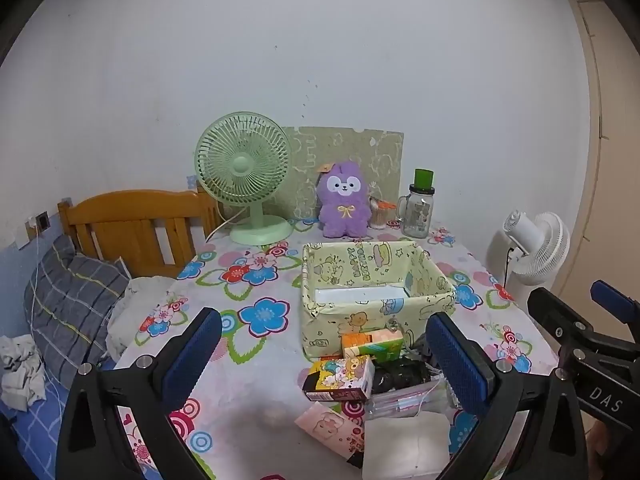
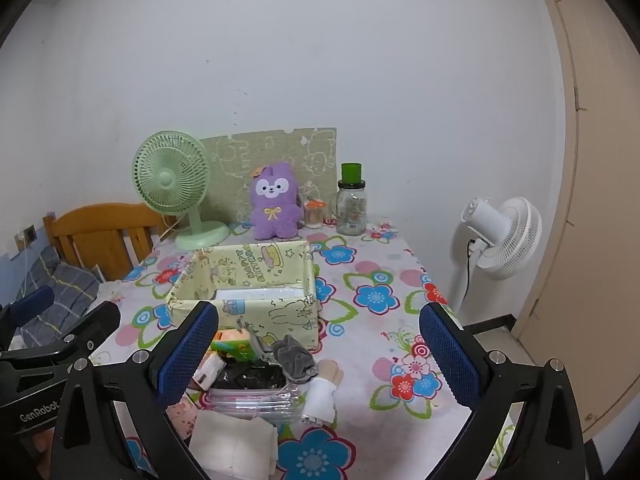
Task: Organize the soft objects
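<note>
A yellow-green fabric bin (image 1: 376, 292) (image 2: 248, 284) stands open on the floral table, a white sheet lying in its bottom. In front of it lies a pile: a grey sock (image 2: 294, 356), a white sock (image 2: 322, 398), a folded white cloth (image 1: 404, 444) (image 2: 236, 444), a clear packet (image 2: 256, 398), tissue packs (image 1: 372, 344) and a cartoon box (image 1: 340, 378). A purple plush (image 1: 344, 200) (image 2: 276, 204) sits at the back. My left gripper (image 1: 324, 360) is open above the pile. My right gripper (image 2: 320, 354) is open above the socks. Both are empty.
A green desk fan (image 1: 244, 176), a glass jar with green lid (image 1: 420, 210) and a toothpick holder (image 1: 378, 214) stand at the table's back. A white floor fan (image 2: 500, 236) stands right of the table. A bed with wooden headboard (image 1: 136, 224) lies left.
</note>
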A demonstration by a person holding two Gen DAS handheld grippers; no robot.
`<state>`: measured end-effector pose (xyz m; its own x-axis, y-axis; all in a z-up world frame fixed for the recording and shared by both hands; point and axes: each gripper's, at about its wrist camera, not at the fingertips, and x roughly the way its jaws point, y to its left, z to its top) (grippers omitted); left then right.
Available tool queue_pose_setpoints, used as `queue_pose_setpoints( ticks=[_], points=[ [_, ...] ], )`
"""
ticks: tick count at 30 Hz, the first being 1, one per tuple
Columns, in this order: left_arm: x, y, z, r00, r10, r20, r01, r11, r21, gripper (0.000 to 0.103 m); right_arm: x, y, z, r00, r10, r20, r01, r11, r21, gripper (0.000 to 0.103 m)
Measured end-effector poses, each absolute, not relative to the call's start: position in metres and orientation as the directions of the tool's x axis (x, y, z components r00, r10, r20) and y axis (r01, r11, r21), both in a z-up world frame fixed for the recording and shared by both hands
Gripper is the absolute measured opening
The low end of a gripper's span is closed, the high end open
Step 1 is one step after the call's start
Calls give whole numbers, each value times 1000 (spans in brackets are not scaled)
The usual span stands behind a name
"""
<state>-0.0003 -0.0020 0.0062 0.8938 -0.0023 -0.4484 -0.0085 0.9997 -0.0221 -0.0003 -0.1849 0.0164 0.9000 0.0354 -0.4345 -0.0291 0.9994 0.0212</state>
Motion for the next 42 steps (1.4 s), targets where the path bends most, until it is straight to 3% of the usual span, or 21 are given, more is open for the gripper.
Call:
queue_pose_setpoints(
  ticks=[42],
  points=[
    [-2,-3,2,898,-45,-437,20,998,-61,103,0,-185,21,901,31,-432,-15,999,41,102]
  ],
)
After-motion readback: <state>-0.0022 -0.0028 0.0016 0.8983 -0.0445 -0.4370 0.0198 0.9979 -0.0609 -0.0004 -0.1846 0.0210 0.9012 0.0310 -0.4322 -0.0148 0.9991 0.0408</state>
